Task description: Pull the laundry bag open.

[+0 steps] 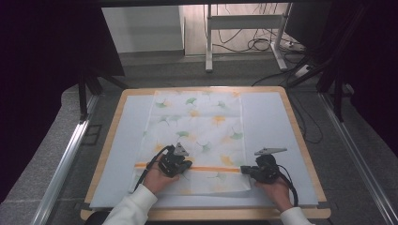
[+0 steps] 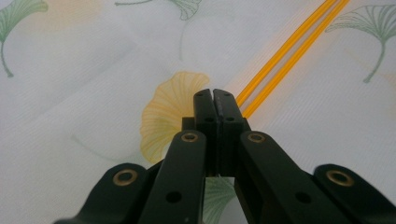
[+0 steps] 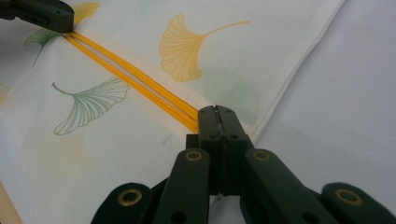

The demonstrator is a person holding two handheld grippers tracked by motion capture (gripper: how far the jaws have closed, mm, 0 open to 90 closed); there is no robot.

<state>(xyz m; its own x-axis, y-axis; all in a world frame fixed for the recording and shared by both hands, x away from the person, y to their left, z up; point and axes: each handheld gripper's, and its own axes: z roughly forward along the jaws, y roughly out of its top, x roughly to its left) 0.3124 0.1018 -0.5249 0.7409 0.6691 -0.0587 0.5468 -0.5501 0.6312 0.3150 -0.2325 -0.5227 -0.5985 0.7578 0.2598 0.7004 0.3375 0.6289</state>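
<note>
A: Surface?
B: Wooden table (image 1: 292, 123), rounded corners, pale sheet (image 1: 267, 122) covering most of it; wood rim bare along all edges.
A: On the sheet?
B: Leaf-print cloth (image 1: 202, 122), flat, centred, reaching from far edge to near edge.

1. A thin white cloth printed with green and yellow ginkgo leaves (image 1: 199, 126) lies flat on the worktop.
2. A double orange stripe (image 1: 206, 168) crosses it near the person's edge.
3. Its near part looks folded over.
</note>
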